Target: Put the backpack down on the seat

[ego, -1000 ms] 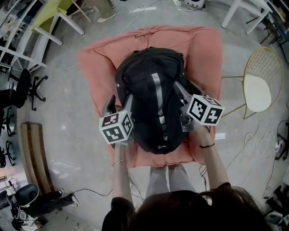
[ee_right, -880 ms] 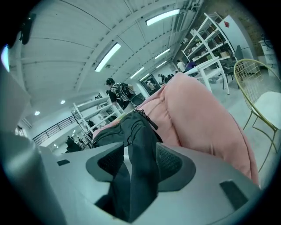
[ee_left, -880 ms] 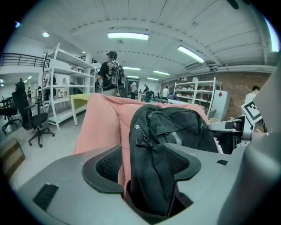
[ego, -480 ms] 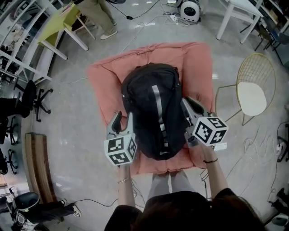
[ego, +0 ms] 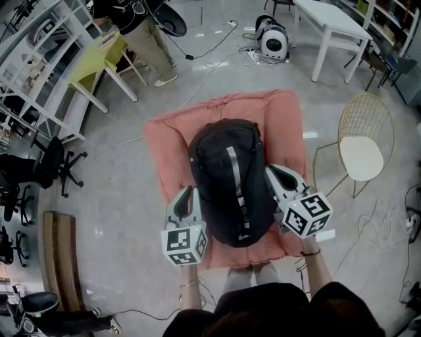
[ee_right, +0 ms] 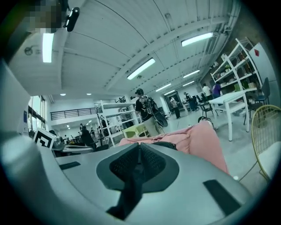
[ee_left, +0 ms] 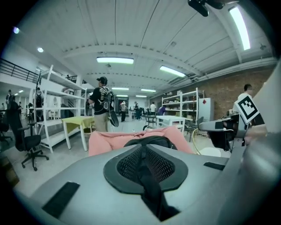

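Pink seat (ego: 164, 141) flat on the concrete floor (ego: 112, 197). Black backpack (ego: 230, 178) lies on it, lengthwise down the middle, lower end reaching the seat's near edge. Left gripper (ego: 190, 195) sits just beside the pack's left flank, over the seat's near-left corner. Its own view shows the jaws pressed together along a seam, nothing pinched between them, the pack's black dome showing past the tips. Right gripper (ego: 272, 173) is at the pack's right flank by the near-right corner (touching or only just beside, cannot tell); jaws likewise closed and empty. Wire chair (ego: 365, 141) stands off the seat's right edge. White table (ego: 332, 26) beyond the far-right corner. Person (ego: 135, 20) stands by a yellow-green table (ego: 99, 59), far left.
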Motion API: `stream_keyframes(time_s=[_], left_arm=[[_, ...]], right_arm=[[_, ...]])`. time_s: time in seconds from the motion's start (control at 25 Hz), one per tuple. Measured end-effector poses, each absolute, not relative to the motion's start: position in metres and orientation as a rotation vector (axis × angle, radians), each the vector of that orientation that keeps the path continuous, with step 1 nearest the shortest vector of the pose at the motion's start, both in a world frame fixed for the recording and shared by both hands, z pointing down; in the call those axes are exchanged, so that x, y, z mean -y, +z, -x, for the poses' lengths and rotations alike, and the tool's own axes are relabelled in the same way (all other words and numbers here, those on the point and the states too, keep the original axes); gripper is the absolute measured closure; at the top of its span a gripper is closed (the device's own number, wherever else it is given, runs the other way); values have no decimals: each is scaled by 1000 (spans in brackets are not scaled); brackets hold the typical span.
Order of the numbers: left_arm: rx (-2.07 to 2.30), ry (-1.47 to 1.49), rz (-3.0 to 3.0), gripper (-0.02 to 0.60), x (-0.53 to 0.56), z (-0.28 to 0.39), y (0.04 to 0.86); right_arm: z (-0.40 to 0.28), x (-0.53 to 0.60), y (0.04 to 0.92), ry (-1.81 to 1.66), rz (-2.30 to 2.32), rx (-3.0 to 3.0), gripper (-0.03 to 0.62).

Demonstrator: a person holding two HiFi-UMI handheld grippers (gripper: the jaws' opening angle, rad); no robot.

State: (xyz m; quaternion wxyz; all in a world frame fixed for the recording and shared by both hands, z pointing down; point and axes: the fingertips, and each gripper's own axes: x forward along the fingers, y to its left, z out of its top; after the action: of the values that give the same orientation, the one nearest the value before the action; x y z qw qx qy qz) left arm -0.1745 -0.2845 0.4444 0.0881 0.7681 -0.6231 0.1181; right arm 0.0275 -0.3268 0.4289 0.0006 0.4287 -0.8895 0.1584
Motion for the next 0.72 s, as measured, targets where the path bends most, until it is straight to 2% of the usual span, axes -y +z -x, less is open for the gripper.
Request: stream_keyframes(time_s=[0.72], left_arm=[[1816, 248, -2536, 566, 214, 148, 365]], right_arm=[[-34, 246, 350, 131, -1322, 2877, 580]])
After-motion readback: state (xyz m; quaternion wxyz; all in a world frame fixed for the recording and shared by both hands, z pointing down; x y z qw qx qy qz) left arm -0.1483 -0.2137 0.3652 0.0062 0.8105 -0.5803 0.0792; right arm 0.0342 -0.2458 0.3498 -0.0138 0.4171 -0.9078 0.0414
